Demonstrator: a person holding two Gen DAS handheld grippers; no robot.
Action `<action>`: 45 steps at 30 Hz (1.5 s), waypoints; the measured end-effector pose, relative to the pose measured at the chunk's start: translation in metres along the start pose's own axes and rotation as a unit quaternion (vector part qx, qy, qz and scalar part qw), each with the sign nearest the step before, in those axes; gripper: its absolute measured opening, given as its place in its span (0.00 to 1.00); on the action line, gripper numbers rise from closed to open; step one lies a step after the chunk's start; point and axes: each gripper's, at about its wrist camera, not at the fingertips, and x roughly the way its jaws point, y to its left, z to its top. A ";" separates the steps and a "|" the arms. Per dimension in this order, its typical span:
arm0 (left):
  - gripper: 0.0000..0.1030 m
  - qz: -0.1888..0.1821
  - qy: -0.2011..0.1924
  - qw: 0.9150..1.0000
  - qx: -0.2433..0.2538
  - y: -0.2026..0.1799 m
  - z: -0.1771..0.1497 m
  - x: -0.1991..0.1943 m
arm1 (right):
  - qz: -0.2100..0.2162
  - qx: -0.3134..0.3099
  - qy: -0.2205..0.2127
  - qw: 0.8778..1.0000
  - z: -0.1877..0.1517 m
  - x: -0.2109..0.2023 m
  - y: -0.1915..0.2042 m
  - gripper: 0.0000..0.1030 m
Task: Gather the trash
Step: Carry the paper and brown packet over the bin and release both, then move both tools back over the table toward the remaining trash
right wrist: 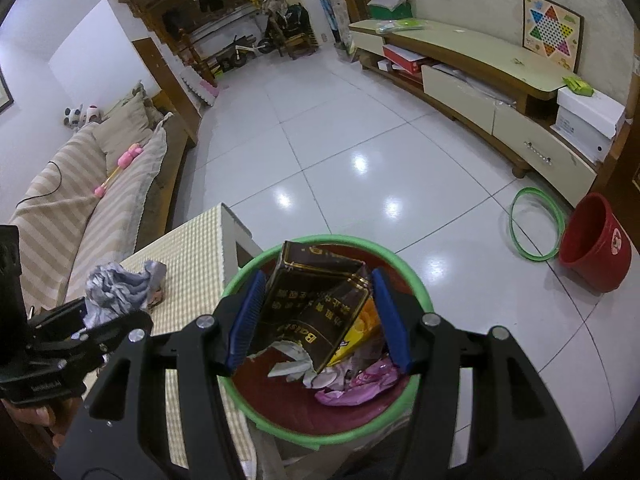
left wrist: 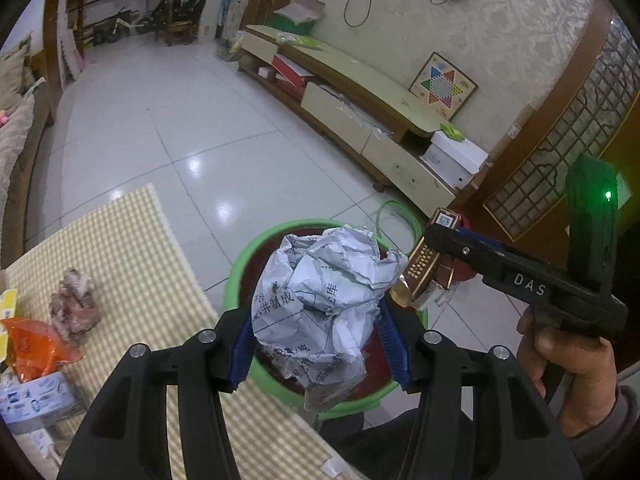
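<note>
Trash sits in both tongs. Left gripper (left wrist: 316,344) is clenched on a crumpled paper ball (left wrist: 324,304), its blue pads (left wrist: 242,354) pressing either side. Right gripper (right wrist: 318,320) grasps a dark crushed carton (right wrist: 316,304) between its pads (right wrist: 246,316) the same way. Directly below and just beyond both sets of fingers gapes the bin (right wrist: 240,276), green-rimmed, already holding pink plastic and paper scraps. In the left view the right gripper hangs to the right of the paper, its carton nearly touching it, both over the bin mouth.

Left of the tongs, on the checked table (left wrist: 132,248), more waits: a grey-pink wad (left wrist: 74,306) and an orange bag (left wrist: 36,350).

I judge this the drop step. Next move calls for spreading both jaws so paper and carton fall inside the rim; the paper may hang slightly toward the table side, so a small nudge over the centre first seems wise.
</note>
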 end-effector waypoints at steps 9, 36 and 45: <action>0.56 -0.008 0.011 1.000 0.001 -0.002 0.004 0.019 | -0.001 0.004 0.008 1.000 0.000 0.010 -0.002 0.52; 0.92 0.055 -0.045 0.995 -0.067 0.083 -0.038 -0.073 | 0.028 -0.029 0.005 0.999 -0.014 0.010 0.068 0.95; 0.92 0.098 -0.068 0.986 -0.118 0.142 -0.079 -0.134 | 0.056 -0.067 0.019 0.996 -0.035 0.015 0.131 0.95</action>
